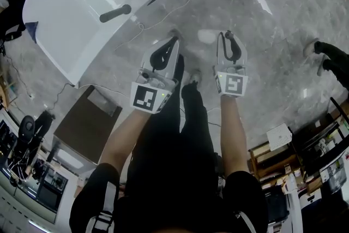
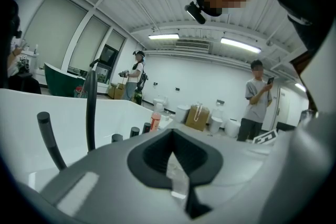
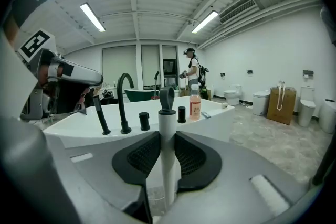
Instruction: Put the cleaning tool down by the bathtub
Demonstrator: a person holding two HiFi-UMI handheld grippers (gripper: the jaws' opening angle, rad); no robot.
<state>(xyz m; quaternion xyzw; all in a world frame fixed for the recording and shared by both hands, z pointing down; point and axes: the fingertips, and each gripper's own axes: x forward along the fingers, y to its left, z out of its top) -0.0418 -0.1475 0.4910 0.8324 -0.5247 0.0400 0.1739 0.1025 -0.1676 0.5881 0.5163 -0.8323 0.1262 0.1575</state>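
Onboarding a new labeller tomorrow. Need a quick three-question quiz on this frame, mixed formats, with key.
1. Multiple choice: what is clamped in the right gripper? A) a pink bottle B) the white-handled cleaning tool C) nothing
2. True or false: the cleaning tool already lies on the floor.
3. Fill in: on the bathtub rim, next to the black knobs, stands a ___.
Key: 1 B; 2 false; 3 bottle of pinkish liquid.
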